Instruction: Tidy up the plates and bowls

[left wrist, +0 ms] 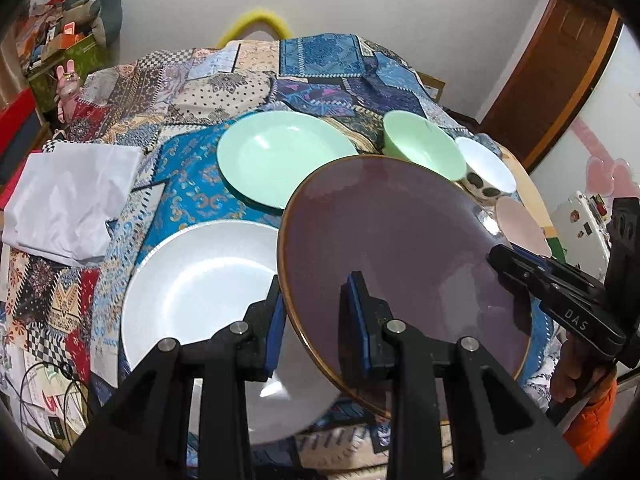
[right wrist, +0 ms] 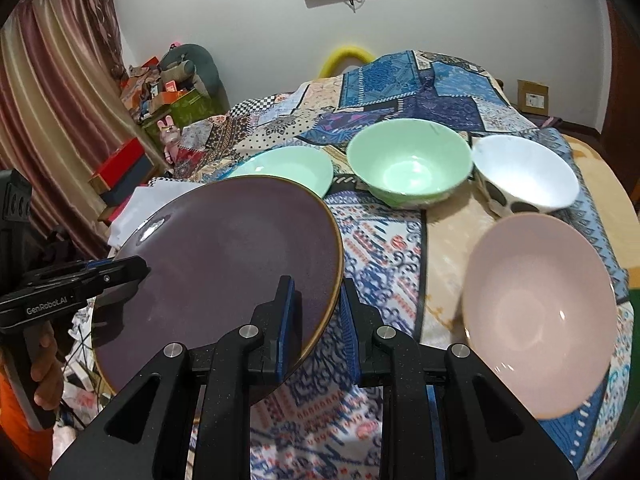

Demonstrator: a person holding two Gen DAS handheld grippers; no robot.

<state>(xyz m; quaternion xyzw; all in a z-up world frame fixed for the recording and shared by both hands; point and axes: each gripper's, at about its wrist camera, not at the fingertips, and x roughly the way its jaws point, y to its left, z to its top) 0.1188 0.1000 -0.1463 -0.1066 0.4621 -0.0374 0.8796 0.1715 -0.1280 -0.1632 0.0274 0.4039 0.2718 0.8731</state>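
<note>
A dark purple plate (left wrist: 400, 264) (right wrist: 224, 272) is held in the air, tilted, by both grippers. My left gripper (left wrist: 316, 320) is shut on its left rim. My right gripper (right wrist: 316, 320) is shut on its right rim; it also shows at the plate's far edge in the left wrist view (left wrist: 516, 268). Below lies a white plate (left wrist: 200, 292). Behind it lies a mint green plate (left wrist: 280, 156) (right wrist: 288, 168). A green bowl (right wrist: 408, 168) (left wrist: 424, 144), a white spotted bowl (right wrist: 524, 180) (left wrist: 486, 168) and a pink bowl (right wrist: 540, 312) (left wrist: 520, 224) stand on the right.
The patchwork cloth (left wrist: 320, 64) covers the table. A folded white cloth (left wrist: 72, 200) lies at the left edge. Boxes and clutter (right wrist: 168, 92) stand against the wall on the left, with a curtain (right wrist: 52, 112) beside them.
</note>
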